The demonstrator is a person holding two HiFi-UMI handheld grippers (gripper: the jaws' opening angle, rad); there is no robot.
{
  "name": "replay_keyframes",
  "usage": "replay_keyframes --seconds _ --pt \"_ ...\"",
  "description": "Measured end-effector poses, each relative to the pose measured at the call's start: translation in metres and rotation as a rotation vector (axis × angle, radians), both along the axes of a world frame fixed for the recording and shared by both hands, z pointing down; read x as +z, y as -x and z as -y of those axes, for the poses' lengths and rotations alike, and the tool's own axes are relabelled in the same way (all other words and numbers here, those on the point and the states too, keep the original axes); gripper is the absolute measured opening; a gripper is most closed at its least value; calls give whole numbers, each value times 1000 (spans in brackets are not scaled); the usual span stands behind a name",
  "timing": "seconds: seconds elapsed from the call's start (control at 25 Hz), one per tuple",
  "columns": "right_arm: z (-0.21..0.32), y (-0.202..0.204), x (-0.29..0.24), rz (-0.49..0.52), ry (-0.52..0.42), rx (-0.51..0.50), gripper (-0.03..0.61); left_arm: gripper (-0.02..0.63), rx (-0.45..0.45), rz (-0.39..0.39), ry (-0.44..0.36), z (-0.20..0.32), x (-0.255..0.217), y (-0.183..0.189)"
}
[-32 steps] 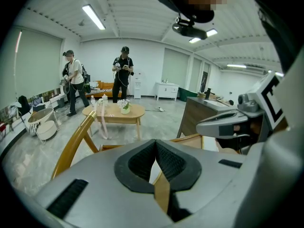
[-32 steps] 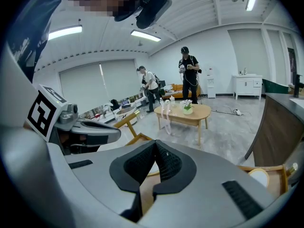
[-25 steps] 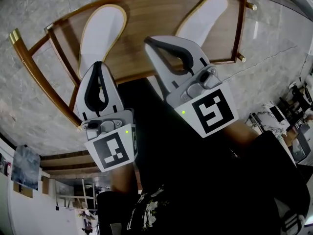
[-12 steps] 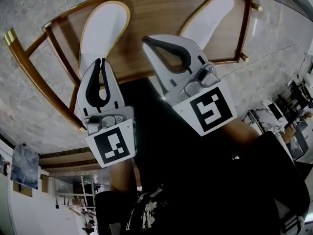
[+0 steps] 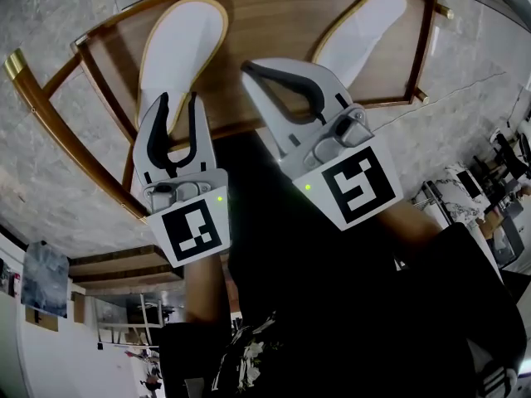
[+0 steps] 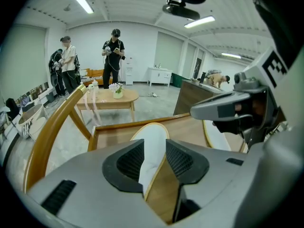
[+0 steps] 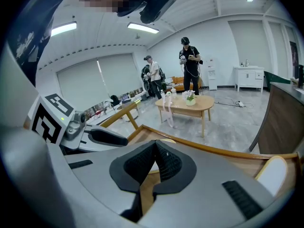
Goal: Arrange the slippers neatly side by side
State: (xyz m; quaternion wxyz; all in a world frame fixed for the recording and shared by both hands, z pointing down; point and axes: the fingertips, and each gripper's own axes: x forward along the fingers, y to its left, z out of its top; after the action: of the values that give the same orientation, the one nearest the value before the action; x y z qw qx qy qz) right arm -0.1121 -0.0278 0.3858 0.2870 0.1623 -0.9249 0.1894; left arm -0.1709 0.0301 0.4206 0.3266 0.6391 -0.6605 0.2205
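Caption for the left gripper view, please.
Left gripper, jaws just opening, with a white, tan-edged slipper showing in the gap between them, on a brown wooden tray.

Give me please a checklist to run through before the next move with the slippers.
1. Left claw open: ok, it has just been opening.
2. Left slipper between its jaws: ok, near end seen between the pads, not pressed.
3. Right claw open: not ok, shut and empty.
4. Right claw aimed at right slipper: not ok, the slipper lies off to its right.
5. Slippers side by side on tray: not ok, wide gap, different angles.
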Motion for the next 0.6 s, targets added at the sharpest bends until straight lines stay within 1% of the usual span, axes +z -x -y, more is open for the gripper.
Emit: replay_keyframes --seconds 0.16,0.28,0.36,0.4,0.6 --pt "1 -1 0 -13 -22 -10 -2 172 13 -8 29 -3 13 1" --pt "3 -3 1 -17 -19 2 -2 190 36 11 42 -3 18 3" --pt "3 -2 2 -20 -28 -2 -2 226 61 18 57 -2 24 2" --pt "2 -2 2 -21 -33 -5 -2 235 72 23 61 -2 26 1" --pt "1 -3 3 -24 -26 1 -2 245 81 56 69 1 35 4"
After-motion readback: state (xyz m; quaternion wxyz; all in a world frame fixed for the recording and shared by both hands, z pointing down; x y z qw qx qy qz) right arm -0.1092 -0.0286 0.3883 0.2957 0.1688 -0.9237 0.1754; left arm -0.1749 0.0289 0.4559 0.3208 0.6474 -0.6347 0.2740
